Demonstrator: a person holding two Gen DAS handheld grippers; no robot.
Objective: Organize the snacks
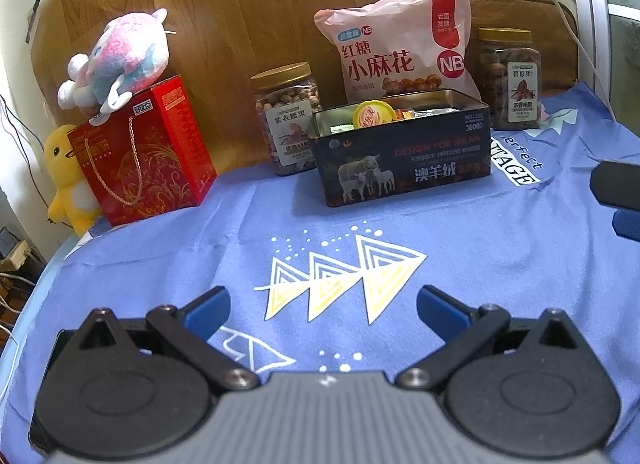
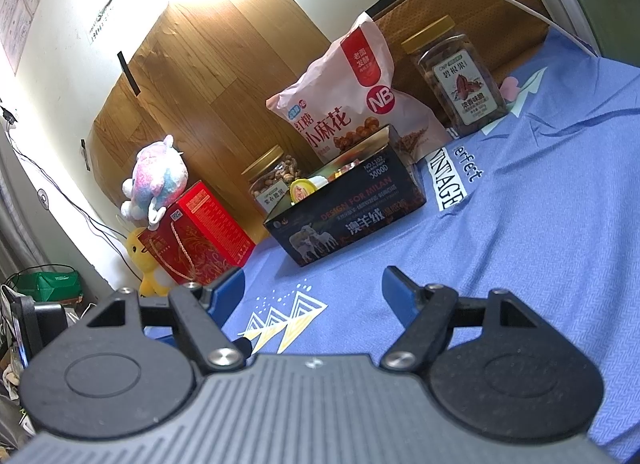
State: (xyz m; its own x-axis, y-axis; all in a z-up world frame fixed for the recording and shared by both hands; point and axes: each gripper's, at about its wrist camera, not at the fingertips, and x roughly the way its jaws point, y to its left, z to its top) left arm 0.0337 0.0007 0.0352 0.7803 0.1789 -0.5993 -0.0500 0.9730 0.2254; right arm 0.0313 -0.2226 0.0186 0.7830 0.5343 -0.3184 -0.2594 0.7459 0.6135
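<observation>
**Grippers.** Left gripper [image 1: 322, 304]: jaws spread wide, nothing between them, hovering low over the blue printed cloth [image 1: 460, 248] that covers the surface. Right gripper [image 2: 314, 292]: likewise parted and empty. Both sit well short of the goods, a stand-off that suggests no item has been picked for the step in hand.

**Item 1, tin box** [image 1: 400, 160]. Straight ahead of the left gripper; ahead and slightly left of the right one. Black, lid off, serving as the collecting bin. Side reads "DESIGN FOR MILAN", "澳羊绒", "NO.L102". Inside: a small round yellow-lidded cup [image 1: 372, 114], propped against the near wall, and some foil-wrapped pieces. The rest of the contents is too small to tell.

**Item 2, snack bag** [image 1: 396, 48]. Just behind the tin, leaning upright against the wooden board [image 1: 240, 24]. Pink, printed "红糖 小麻花", "老面发酵" and a round "NB" badge.

**Item 3, nut jar** [image 1: 288, 120]. Beyond and left of the tin, gold lid, upright. Label "紫衣脆果".

**Item 4, pecan jar** [image 1: 510, 80]. Beyond and right of the tin, gold lid, upright. Label "碧根果".

**Item 5, red gift box** [image 1: 144, 152]. Far left of the left gripper, cord handle; its print is unreadable. A pink-and-blue plush toy [image 1: 120, 60] sits on top; a yellow duck plush [image 1: 66, 180] stands beside it.

**Cloth print.** "erfect" and "VINTAGE" near the tin's right corner; triangle motif just ahead of the left gripper.

**Assessment.** Bag and jars form a back row, apparently stood upright so their labels face forward.
</observation>
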